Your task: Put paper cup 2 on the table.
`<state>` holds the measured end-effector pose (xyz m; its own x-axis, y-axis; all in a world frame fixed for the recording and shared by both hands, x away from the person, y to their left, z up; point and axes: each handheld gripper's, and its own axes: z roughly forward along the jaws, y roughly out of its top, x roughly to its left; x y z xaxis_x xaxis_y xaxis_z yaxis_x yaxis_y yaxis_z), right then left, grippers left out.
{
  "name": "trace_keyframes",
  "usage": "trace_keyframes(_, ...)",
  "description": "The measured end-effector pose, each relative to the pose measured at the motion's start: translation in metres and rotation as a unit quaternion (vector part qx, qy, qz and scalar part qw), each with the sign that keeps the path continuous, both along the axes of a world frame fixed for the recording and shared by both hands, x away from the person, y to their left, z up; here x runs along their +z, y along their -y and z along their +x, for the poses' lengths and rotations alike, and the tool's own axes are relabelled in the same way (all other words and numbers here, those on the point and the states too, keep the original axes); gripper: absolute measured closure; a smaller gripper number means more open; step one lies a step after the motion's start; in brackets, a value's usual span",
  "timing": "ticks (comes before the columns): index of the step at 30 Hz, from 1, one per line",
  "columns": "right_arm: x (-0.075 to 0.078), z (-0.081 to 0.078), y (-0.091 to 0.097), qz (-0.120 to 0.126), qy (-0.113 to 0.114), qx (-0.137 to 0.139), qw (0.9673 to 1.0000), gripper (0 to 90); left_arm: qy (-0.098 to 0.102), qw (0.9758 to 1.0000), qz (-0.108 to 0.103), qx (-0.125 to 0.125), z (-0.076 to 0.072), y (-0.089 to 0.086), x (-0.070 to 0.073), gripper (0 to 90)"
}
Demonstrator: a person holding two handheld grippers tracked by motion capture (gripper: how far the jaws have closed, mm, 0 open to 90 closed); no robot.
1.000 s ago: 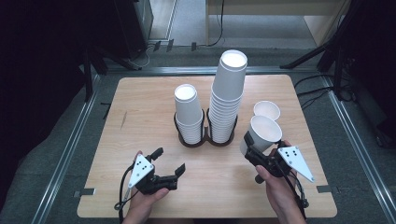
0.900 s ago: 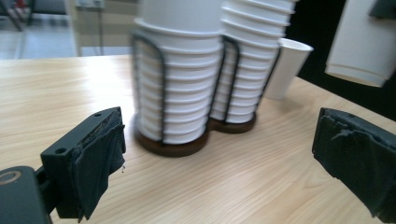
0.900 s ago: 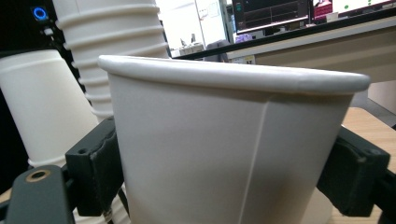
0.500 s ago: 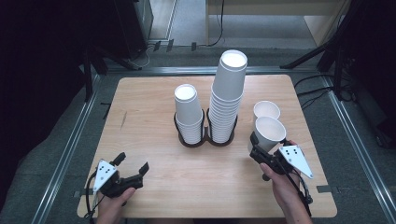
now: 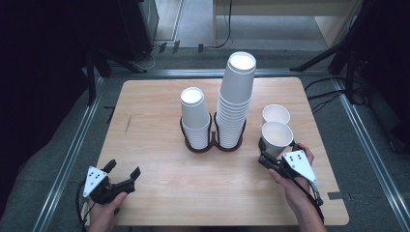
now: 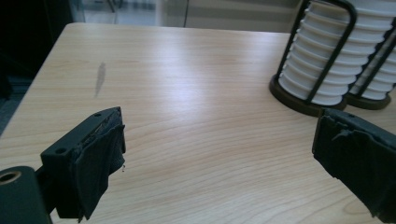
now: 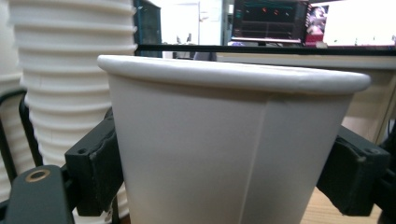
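Right gripper (image 5: 269,155) fingers pinch a white paper cup with rolled rim (image 5: 276,137) upright, near the right edge of the pale wood-grain surface (image 5: 154,111), just in front of a second loose white cup (image 5: 276,114). Judgement: lower it level, keep squeeze light so the thin wall doesn't buckle, release only once the base sits flat. Left gripper (image 5: 122,170) fingers spread, empty, near corner. Ribbed white cup stacks (image 5: 235,104) stand in a black wire holder (image 5: 212,140).
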<state>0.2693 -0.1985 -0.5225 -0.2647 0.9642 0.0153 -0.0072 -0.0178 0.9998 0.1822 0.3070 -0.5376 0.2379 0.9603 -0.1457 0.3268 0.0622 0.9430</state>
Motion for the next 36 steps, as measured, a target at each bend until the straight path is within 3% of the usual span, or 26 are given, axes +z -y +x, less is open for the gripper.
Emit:
trace_keyframes(2, -0.005, 0.001, -0.001, -0.008, 0.001, 0.018, 0.9998, 13.7, -0.002, 1.0, -0.006, 0.005, 0.0, -0.005, -0.001, 2.8)
trace_keyframes(5, -0.013, 0.001, -0.002, -0.034, -0.018, 0.055, 0.9977, 13.7, -0.005, 0.9999, -0.008, 0.012, 0.0, -0.009, -0.003, 2.8)
trace_keyframes(10, -0.019, 0.0, -0.002, -0.043, -0.041, 0.065, 0.9961, 13.6, -0.008, 0.9997, -0.015, 0.015, 0.001, -0.014, -0.004, 2.8)
trace_keyframes(23, -0.027, -0.003, -0.012, -0.069, -0.059, 0.088, 0.992, 13.5, -0.017, 0.9996, -0.013, 0.016, 0.003, -0.013, -0.008, 2.8)
trace_keyframes(29, -0.03, -0.003, -0.012, -0.073, -0.064, 0.09, 0.9912, 13.4, -0.019, 0.9996, -0.011, 0.015, 0.004, -0.013, -0.009, 2.8)
trace_keyframes(36, -0.03, -0.003, -0.011, -0.061, -0.073, 0.093, 0.9911, 13.2, -0.02, 0.9997, -0.01, 0.013, 0.004, -0.011, -0.01, 2.8)
